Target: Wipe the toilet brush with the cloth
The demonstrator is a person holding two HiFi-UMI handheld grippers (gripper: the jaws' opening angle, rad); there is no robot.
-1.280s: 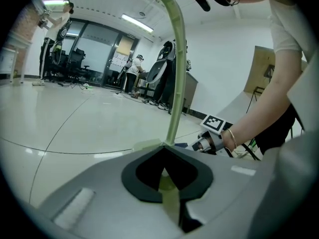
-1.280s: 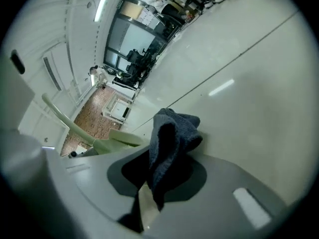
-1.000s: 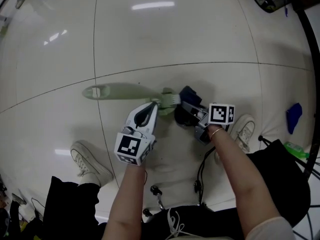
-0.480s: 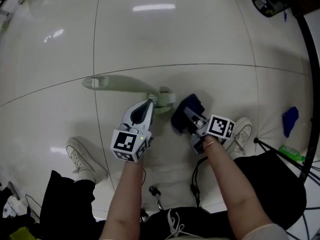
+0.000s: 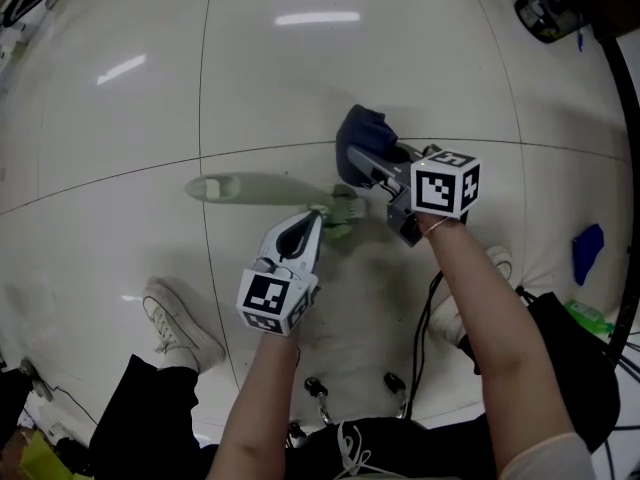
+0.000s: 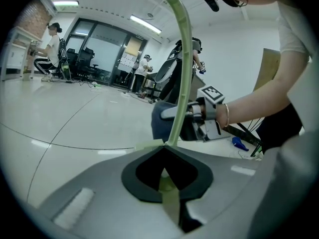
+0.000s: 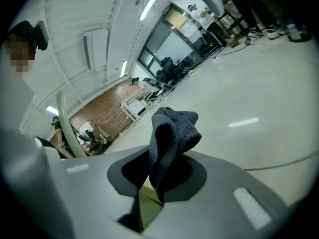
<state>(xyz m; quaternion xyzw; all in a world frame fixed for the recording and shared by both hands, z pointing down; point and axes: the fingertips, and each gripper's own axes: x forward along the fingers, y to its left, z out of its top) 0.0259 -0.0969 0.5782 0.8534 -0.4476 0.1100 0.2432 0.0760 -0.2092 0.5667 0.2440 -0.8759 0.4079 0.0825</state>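
At the far left, a pale shoe [image 5: 178, 324] stood on the glossy tiled floor [image 5: 400, 58]. Above it in the head view, the toilet brush [image 5: 262, 185] reached out leftward, its pale green handle ending in a rounded tip with a hole and its head pointing right.

The left gripper [image 5: 312, 220] had its tongs pressed on the brush close to the head. Its own view showed green plastic wedged in the notch between them, with the handle rising out of it.

The change was on the right. Half a second earlier the dark blue cloth [image 5: 360, 131] hung low, on the near side of the brush head and a little clear of it. It now sat up on the far side of the head, carried there by the right gripper [image 5: 368, 164]. That gripper's tongs pinched a bunched fold of the fabric, which stood up out of the jaws.

The brush itself had hardly shifted. Whether cloth and bristles were touching was hard to tell from above, as they overlapped there.

I judged this to be the cloth being brought round for a stroke along another side, so the wiping looked under way, not done.

Further right, a small blue object [image 5: 588, 250] lay on the floor, well apart.
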